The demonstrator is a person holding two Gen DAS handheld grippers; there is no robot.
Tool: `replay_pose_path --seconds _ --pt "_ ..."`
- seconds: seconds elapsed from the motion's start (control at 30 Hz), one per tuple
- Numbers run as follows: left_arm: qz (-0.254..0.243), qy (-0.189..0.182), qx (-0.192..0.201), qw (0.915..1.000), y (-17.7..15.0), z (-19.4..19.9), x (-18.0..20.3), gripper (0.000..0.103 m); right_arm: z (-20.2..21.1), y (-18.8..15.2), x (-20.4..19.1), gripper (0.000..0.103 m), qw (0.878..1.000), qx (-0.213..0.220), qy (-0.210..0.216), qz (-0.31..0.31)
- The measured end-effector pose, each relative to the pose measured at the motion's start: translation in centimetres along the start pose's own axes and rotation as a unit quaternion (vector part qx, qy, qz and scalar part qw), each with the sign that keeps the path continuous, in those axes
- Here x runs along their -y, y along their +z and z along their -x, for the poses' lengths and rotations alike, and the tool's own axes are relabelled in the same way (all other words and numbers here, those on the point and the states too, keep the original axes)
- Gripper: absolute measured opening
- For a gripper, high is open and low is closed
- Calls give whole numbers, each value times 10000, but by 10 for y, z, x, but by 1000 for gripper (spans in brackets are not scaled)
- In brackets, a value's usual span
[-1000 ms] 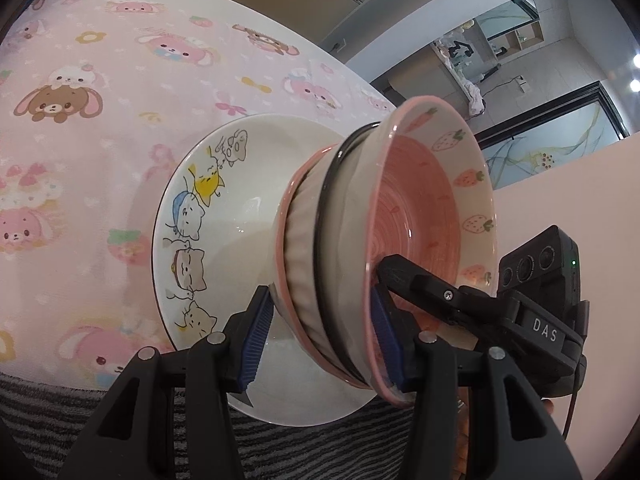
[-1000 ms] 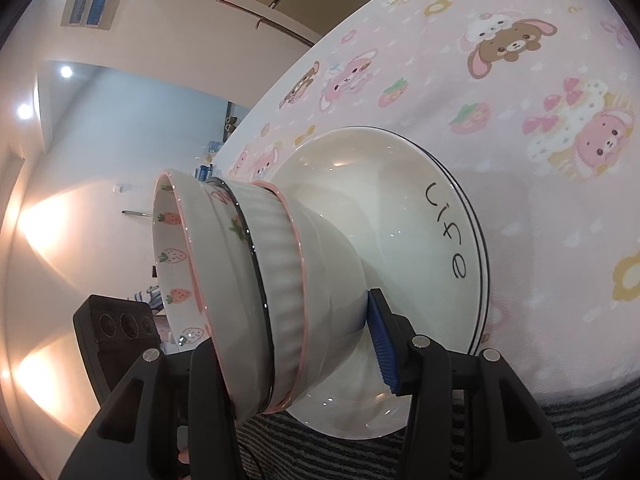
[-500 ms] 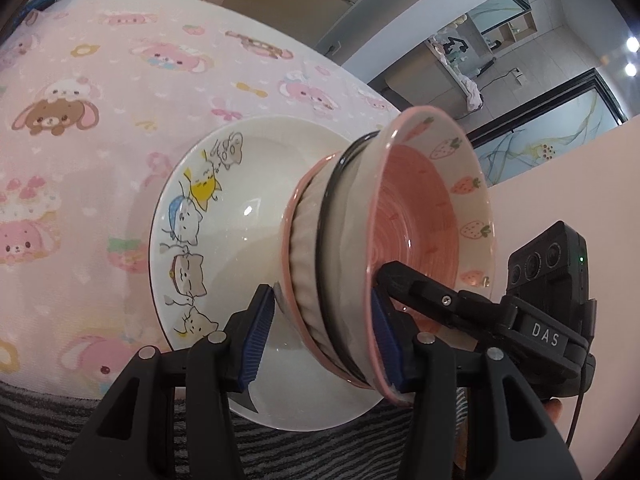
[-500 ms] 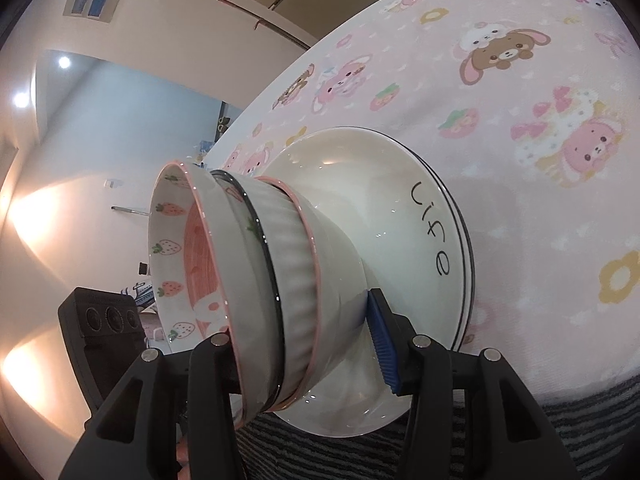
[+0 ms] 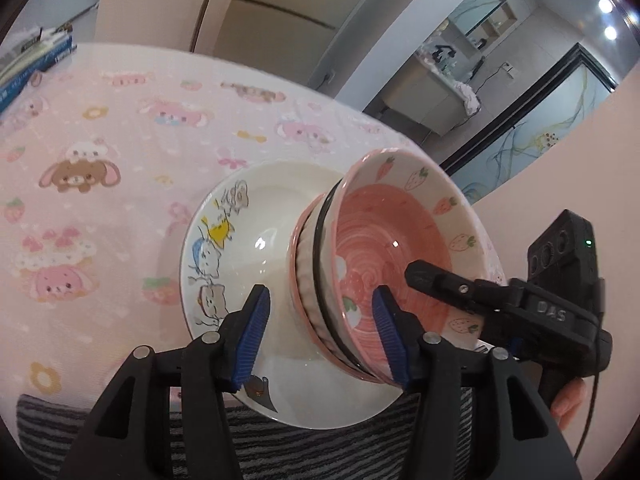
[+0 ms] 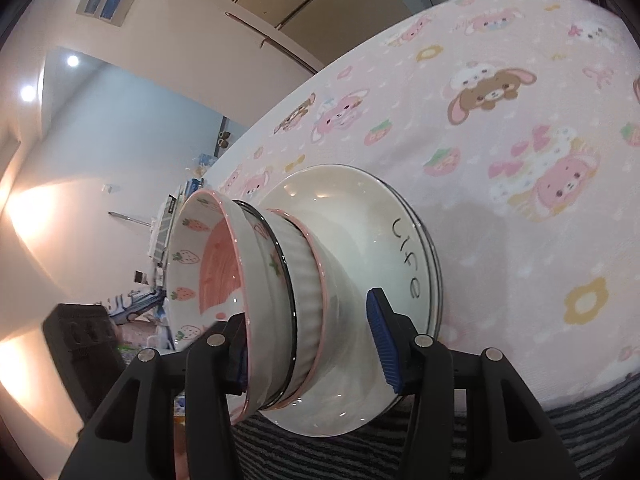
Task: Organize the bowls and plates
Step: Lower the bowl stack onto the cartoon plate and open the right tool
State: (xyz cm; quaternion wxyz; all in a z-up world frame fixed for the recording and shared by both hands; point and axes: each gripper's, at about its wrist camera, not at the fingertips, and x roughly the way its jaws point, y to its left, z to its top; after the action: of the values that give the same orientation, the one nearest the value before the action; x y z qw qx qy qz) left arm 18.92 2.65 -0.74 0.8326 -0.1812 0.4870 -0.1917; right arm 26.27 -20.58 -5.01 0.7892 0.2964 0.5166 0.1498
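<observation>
Stacked bowls [image 5: 384, 264] on plate [image 5: 224, 240]: glazed ceramic, heavy, slippery, fragile. Left gripper [image 5: 320, 340] and right gripper [image 6: 308, 348] spread, straddling the stack; grasp at rims.

L gripper [image 5: 320, 334] astride bowl stack [image 5: 384, 264], maybe touching

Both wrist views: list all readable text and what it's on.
"Life": handwritten-style black lettering on the rim of the white plate, right wrist view.
"DAS": raised letters on the black body of the right tool, seen upside down in the left wrist view.
Print on the stacked books at the far left table edge: too blurred to read.
No text on the strawberry bowl.
</observation>
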Motion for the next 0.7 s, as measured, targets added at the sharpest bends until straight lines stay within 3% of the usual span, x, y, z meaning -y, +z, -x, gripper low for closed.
replay_pose_path --seconds 0.17,0.3,0.43,0.57,0.63,0.7 --pt "-503 384 729 9953 -1 38 12 56 18 -2 -15 51 9991 275 -116 310" --pt "-1053 741 1286 9833 -7 73 26 65 41 -7 -37 55 9917 822 -527 842" --pt "-1289 1004 1966 9668 -17 105 35 72 61 -15 -56 55 9855 1098 -402 1231" --pt "-1306 794 2547 9549 -22 131 32 80 90 -33 -79 58 9648 1847 -759 1709" --pt "-1363 954 2931 9415 -27 141 34 84 107 -42 -88 64 9500 2287 -924 1917" --pt "-1472 1046 3221 9293 -32 149 34 87 126 -55 -99 64 9271 2835 -1074 2202"
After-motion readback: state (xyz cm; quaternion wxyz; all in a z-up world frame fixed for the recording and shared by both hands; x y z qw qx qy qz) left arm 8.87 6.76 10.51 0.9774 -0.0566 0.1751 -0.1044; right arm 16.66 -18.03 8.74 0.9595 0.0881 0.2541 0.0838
